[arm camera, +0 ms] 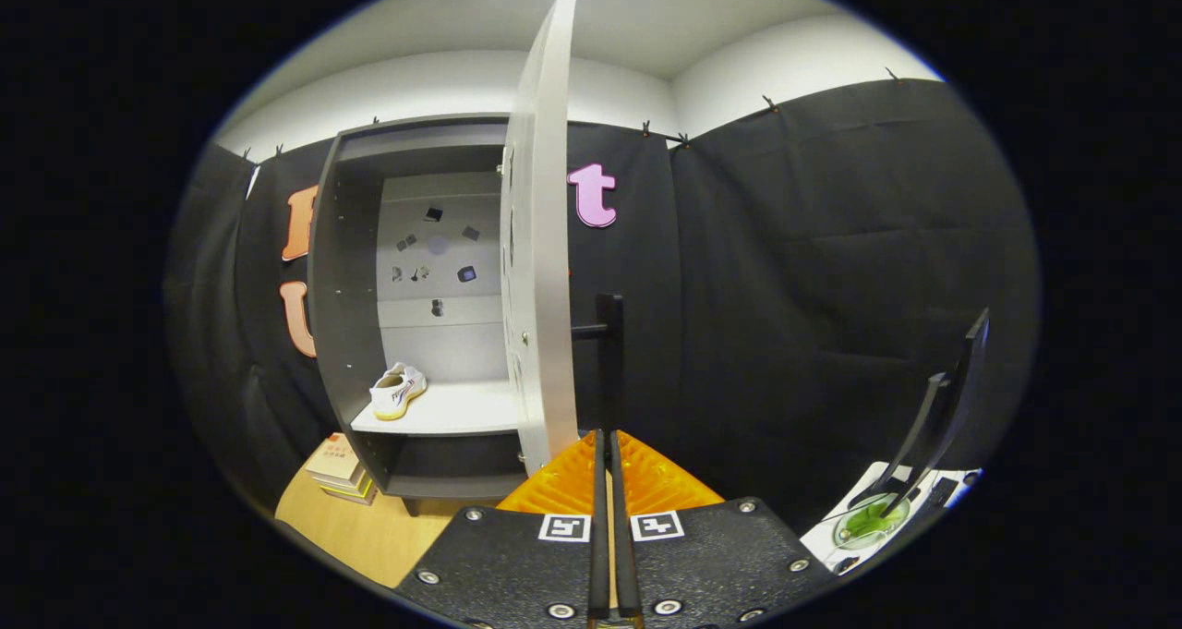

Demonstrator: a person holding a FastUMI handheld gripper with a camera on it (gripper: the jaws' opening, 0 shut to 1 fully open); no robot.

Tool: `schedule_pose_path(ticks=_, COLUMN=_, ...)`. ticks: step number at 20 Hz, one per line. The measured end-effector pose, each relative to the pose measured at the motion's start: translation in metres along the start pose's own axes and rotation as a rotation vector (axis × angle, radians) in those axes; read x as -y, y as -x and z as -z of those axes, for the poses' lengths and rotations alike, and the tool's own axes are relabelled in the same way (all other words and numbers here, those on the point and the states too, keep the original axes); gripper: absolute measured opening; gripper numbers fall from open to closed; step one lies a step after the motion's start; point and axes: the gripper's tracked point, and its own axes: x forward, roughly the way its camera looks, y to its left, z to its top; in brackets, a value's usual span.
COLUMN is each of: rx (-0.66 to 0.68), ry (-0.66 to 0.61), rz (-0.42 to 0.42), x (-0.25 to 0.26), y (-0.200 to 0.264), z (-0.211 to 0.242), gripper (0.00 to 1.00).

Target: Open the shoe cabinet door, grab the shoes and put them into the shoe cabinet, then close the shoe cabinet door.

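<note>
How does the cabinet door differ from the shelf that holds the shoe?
The door stands upright and swung open, edge toward the tool; the shelf lies flat inside the cabinet. The door carries a dark handle; the shelf carries a white shoe. Both are pale panels. The tool's fingers are shut together, holding nothing.

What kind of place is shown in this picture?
Probably a recording booth staged as a home entryway: black cloth walls, a grey shoe cabinet with its door open, one white shoe inside. The gripper is shut, near the door handle.
</note>
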Motion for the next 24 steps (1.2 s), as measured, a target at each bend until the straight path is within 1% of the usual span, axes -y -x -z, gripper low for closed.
schedule_pose_path(ticks=3, rx=0.01, ry=0.003, rz=0.017, x=-0.003, y=0.008, z=-0.001, gripper=0.02)
schedule_pose_path(ticks=7, rx=0.02, ry=0.009, rz=-0.012, x=-0.026, y=0.031, z=-0.008, gripper=0.02)
schedule_pose_path(ticks=11, rx=0.022, ry=0.017, rz=-0.091, x=-0.068, y=0.053, z=-0.008, gripper=0.02)
schedule_pose_path(ticks=15, rx=-0.002, ry=0.032, rz=-0.194, x=-0.113, y=0.059, z=0.014, gripper=0.02)
schedule_pose_path(ticks=16, rx=-0.016, ry=0.03, rz=-0.211, x=-0.123, y=0.057, z=0.022, gripper=0.02)
schedule_pose_path(ticks=17, rx=-0.037, ry=0.028, rz=-0.237, x=-0.135, y=0.054, z=0.033, gripper=0.04)
schedule_pose_path(ticks=19, rx=-0.089, ry=0.038, rz=-0.262, x=-0.154, y=0.045, z=0.062, gripper=0.06)
schedule_pose_path(ticks=22, rx=-0.192, ry=0.063, rz=-0.319, x=-0.183, y=0.039, z=0.119, gripper=0.07)
schedule_pose_path(ticks=24, rx=-0.27, ry=0.058, rz=-0.361, x=-0.202, y=0.034, z=0.161, gripper=0.09)
